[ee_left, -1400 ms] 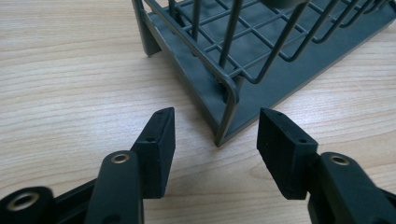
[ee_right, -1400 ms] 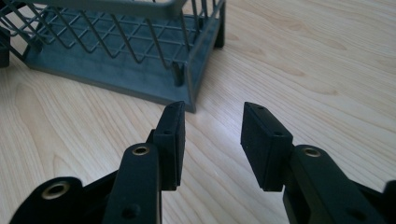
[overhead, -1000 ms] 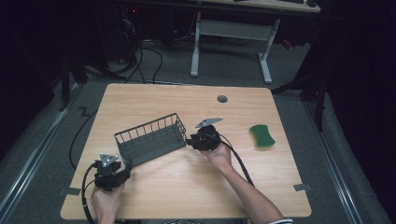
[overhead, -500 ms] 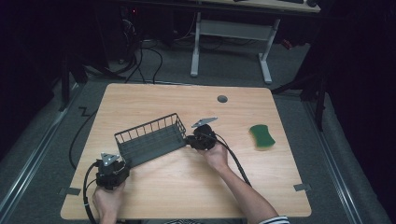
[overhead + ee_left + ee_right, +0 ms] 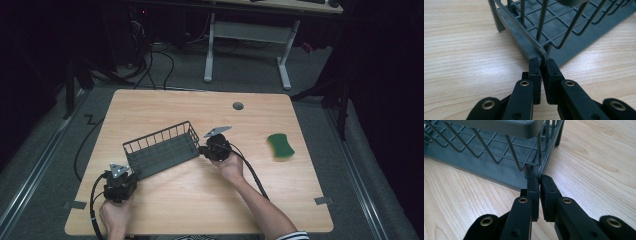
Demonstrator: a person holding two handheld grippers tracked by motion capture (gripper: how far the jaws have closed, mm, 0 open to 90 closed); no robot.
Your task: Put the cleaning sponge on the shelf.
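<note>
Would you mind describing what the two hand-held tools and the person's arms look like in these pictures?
Both tools, left and right, are black, each topped by a grey three-cornered plate and trailing a black cable. In the gripper views, each has two blocky black jaws on arms with brass-coloured rivets. The forearms are bare; a dark-and-white striped sleeve shows on the right arm at the bottom edge.

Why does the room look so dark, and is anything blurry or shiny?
High view: lit table, dark surroundings. Left gripper view: pale glare on the wood left of the jaws, blurred basket top. Right gripper view: sheen on the wood at right, blurred basket rim.
</note>
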